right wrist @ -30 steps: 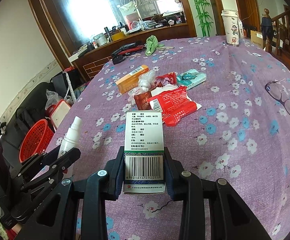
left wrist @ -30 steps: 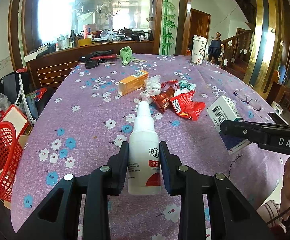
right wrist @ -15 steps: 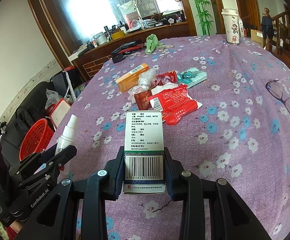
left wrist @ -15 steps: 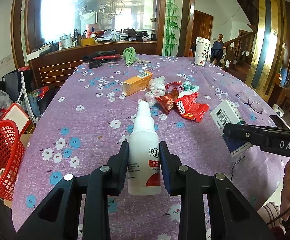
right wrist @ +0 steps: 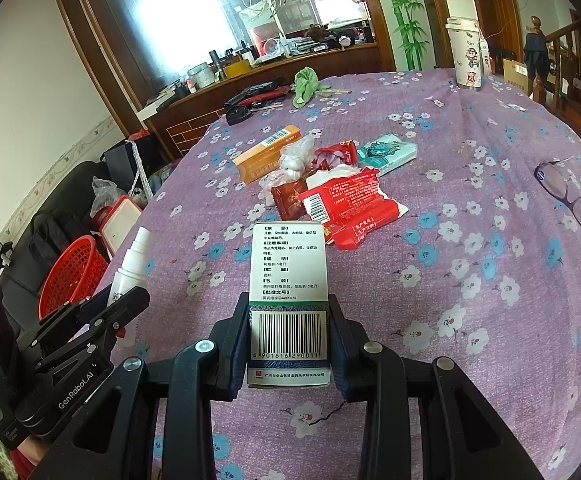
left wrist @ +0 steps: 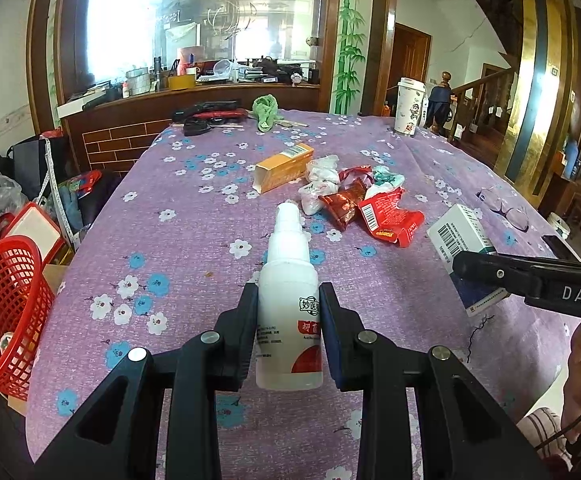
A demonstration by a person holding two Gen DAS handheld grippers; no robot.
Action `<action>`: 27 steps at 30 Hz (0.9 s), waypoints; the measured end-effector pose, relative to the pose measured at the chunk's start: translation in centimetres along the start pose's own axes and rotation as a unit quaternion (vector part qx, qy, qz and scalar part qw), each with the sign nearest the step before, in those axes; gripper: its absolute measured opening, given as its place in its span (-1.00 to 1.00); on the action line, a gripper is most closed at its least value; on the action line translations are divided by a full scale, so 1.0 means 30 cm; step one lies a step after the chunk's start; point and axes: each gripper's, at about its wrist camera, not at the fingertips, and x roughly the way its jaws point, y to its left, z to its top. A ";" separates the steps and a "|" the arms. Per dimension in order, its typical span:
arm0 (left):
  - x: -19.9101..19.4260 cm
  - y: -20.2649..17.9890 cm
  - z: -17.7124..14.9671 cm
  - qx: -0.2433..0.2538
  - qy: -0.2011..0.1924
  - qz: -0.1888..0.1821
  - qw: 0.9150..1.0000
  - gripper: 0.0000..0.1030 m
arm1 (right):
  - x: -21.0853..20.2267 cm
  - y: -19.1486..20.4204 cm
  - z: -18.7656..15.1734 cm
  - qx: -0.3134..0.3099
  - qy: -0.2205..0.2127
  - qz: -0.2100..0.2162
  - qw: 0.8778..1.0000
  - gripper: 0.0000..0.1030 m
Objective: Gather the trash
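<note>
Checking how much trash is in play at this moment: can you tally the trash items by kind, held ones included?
Spray bottle, held in left gripper: 1
Cartons: 2, white box in right gripper, orange box
Red wrappers: about 3
Clear plastic wads: about 2
Teal packet: 1
Total: about 9

Both wrist cameras sit close behind their own jaws, tilted down across the purple tablecloth toward the far window; each shows the red wrappers ahead (and the neighbouring gripper).
</note>
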 end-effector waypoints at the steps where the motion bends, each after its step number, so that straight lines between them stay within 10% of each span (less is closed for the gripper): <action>1: -0.001 0.001 0.000 -0.001 0.000 0.001 1.000 -0.44 | -0.001 0.001 0.001 -0.001 0.000 0.000 1.000 -0.29; 27: -0.032 0.064 0.016 -0.026 -0.012 0.019 0.999 -0.44 | 0.021 0.066 0.028 -0.020 0.004 0.008 1.000 -0.29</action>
